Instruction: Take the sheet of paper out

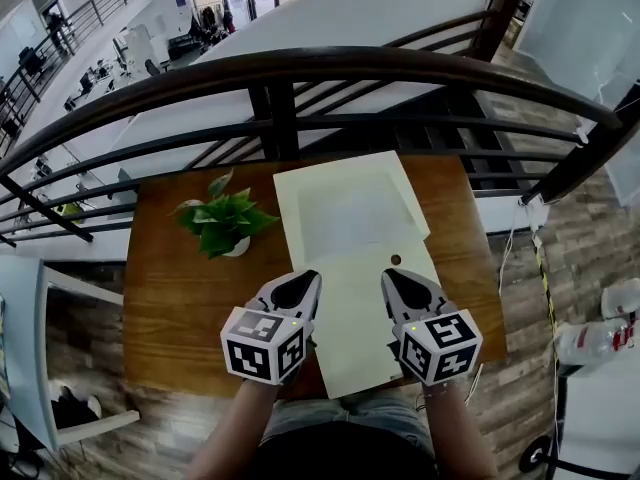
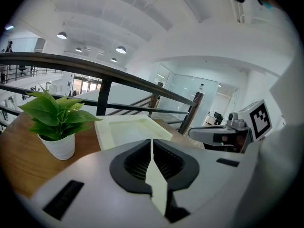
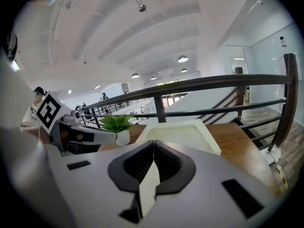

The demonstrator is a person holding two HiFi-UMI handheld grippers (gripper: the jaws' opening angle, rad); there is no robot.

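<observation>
A: Nearest first, pls. What's w/ the L hand-held gripper (image 1: 305, 280)?
B: Jaws pressed together on the near part of the sheet of paper (image 1: 360, 318). In the left gripper view a pale strip of it runs up btwn the pads.
A: R hand-held gripper (image 1: 393, 280)?
B: Same. It's clamped tight on that sheet, just R of the other one, w/ paper btwn the pads. The two sit side by side, not touching, pointing away from the person and a bit down.
A: Where's the sheet itself?
B: It lies along the wooden bench (image 1: 170, 298). It's cream, and its near end hangs past the bench's front edge over the person's lap. Its far end meets the near rim of the tray (image 1: 287, 203).
A: In or out of the tray?
B: Can't tell if the far end is tucked under that rim or just touching it.
A: Tray contents?
B: It's shallow and cream w/ a raised rim, at the bench's far side. The inside shows a flat pale floor w/ a slightly greyer rectangle in the head view. Can't tell if that's another sheet.
A: Other containers?
B: A white pot (image 1: 238, 247) stands upright L of the tray, well apart from both grippers. It holds a leafy green plant (image 1: 222, 216).
A: Anything else on the bench?
B: A small dark dot (image 1: 396, 260) just by the tray's near R corner. It's too small to identify.
A: Beyond?
B: A dark curved railing (image 1: 300, 66) runs along the bench's far edge, w/ a big open hall past it.
</observation>
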